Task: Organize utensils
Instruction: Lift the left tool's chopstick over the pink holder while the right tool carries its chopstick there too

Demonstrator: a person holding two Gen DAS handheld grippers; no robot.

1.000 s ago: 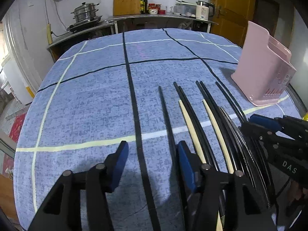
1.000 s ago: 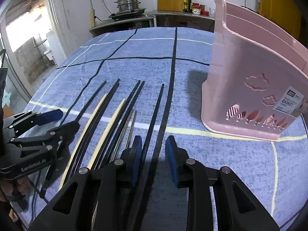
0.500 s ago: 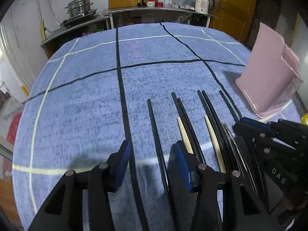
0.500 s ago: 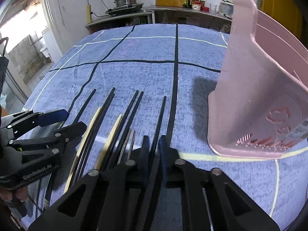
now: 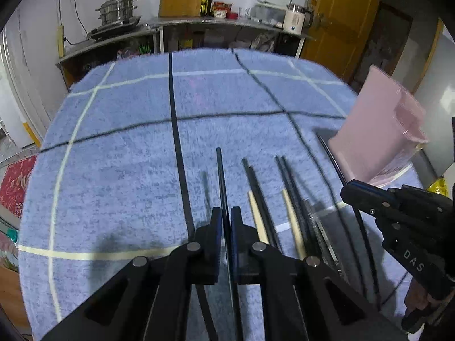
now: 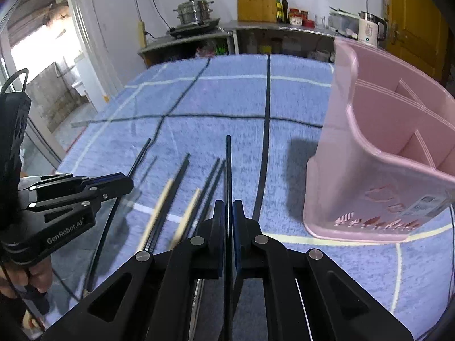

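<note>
In the left wrist view my left gripper [image 5: 226, 213] is shut on a black chopstick [image 5: 220, 170] that juts forward, lifted off the blue cloth with its shadow beside it. In the right wrist view my right gripper [image 6: 228, 207] is shut on another black chopstick [image 6: 228, 164], also raised. Between them lie more black chopsticks [image 5: 257, 182] and two cream chopsticks [image 5: 293, 221] in a row, with metal ones partly hidden near the right gripper [image 5: 345, 191]. The left gripper [image 6: 129, 182] shows at the left of the right wrist view. A pink utensil basket [image 6: 369, 170] stands upright to the right.
The round table wears a blue cloth [image 5: 128, 156] with black and pale stripes. The pink basket [image 5: 381, 139] stands near its right edge. Behind the table are a counter with a steamer pot [image 5: 118, 10], bottles and a kettle [image 6: 369, 29]. A yellow door [image 5: 347, 17] is at the back right.
Both grippers closed, each on a black chopstick, and rose from the cloth with it. The remaining chopsticks stayed in place.
</note>
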